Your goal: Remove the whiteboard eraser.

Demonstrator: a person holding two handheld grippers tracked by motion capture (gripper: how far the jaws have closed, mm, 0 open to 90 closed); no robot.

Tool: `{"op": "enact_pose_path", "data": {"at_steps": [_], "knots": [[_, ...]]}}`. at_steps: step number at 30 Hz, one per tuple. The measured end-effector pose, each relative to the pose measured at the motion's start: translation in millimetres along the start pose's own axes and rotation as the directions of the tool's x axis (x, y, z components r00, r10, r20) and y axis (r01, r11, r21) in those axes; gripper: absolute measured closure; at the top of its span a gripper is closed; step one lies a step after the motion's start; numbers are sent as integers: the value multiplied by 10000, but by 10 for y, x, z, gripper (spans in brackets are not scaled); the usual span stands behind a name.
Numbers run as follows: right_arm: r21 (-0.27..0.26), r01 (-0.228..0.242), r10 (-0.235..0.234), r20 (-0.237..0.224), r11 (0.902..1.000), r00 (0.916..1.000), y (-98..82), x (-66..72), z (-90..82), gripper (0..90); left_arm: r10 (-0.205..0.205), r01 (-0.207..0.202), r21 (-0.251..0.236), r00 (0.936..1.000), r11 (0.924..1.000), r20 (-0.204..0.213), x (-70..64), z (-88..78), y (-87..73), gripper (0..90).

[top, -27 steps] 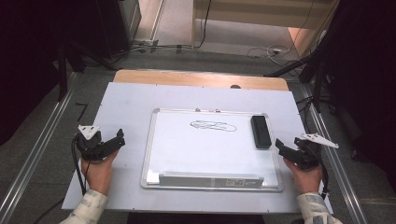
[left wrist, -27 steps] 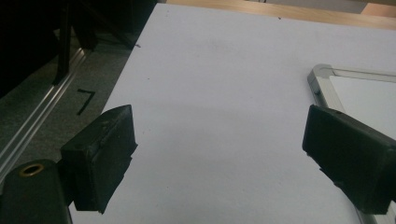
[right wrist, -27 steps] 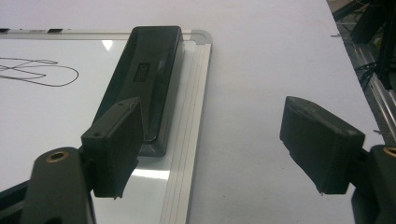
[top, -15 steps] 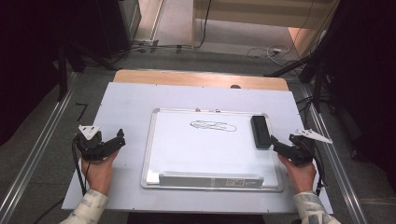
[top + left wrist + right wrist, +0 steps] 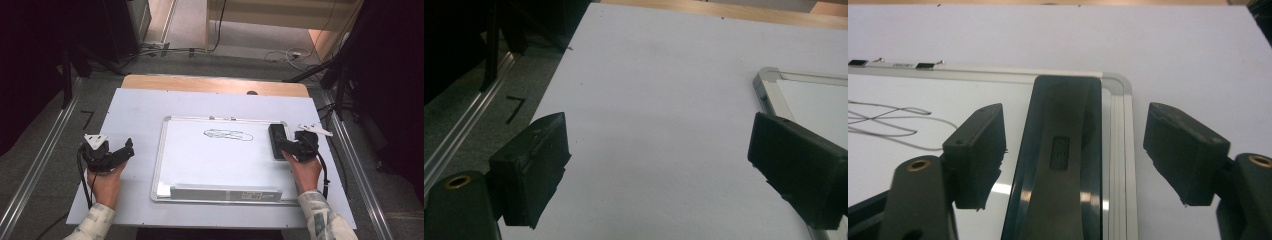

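The landmark is the whiteboard (image 5: 220, 160), lying flat on the pale table sheet (image 5: 135, 107).

Left of the whiteboard, well apart from its frame, the left gripper (image 5: 126, 149) rests in the person's left hand (image 5: 106, 182) over bare sheet. In the left gripper view its jaws stand wide apart with nothing between them; the tool is released (image 5: 659, 170). The whiteboard's aluminium corner (image 5: 769, 80) appears beyond the right-hand jaw.

On the whiteboard's upper middle area is a thin looping marker scribble (image 5: 227, 134).

At the whiteboard's right edge lies a black eraser (image 5: 277, 141), its long side parallel to the frame. The right gripper (image 5: 284, 146), held by the right hand (image 5: 305, 170), is at the eraser. In the right gripper view the eraser (image 5: 1060, 150) lies between the spread jaws, neither jaw touching it; the tool is released (image 5: 1073, 150).
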State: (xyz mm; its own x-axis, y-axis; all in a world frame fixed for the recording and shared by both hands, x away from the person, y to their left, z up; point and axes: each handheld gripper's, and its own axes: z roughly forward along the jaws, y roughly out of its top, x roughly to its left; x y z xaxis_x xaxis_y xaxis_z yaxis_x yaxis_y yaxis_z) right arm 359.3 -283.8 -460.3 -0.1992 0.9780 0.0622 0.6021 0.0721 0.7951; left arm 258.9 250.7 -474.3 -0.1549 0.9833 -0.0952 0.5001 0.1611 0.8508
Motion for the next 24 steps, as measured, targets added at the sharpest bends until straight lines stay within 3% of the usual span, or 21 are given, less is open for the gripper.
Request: {"op": "enact_pose_path", "data": {"at_steps": [7, 11, 24], "knots": [[510, -211, 217, -106, 9985, 9997, 103, 35, 264, 292, -31, 31, 20, 10000, 10000, -13, 4, 8, -1, 101], [645, -184, 179, 85, 9978, 9998, 106, 56, 359, 320, -36, 37, 38, 10000, 10000, -32, 4, 14, -3, 101], [1151, -119, 95, 213, 9933, 9997, 96, 74, 516, 363, -72, 72, 93, 10000, 9999, -24, 12, 22, -5, 101]]}}
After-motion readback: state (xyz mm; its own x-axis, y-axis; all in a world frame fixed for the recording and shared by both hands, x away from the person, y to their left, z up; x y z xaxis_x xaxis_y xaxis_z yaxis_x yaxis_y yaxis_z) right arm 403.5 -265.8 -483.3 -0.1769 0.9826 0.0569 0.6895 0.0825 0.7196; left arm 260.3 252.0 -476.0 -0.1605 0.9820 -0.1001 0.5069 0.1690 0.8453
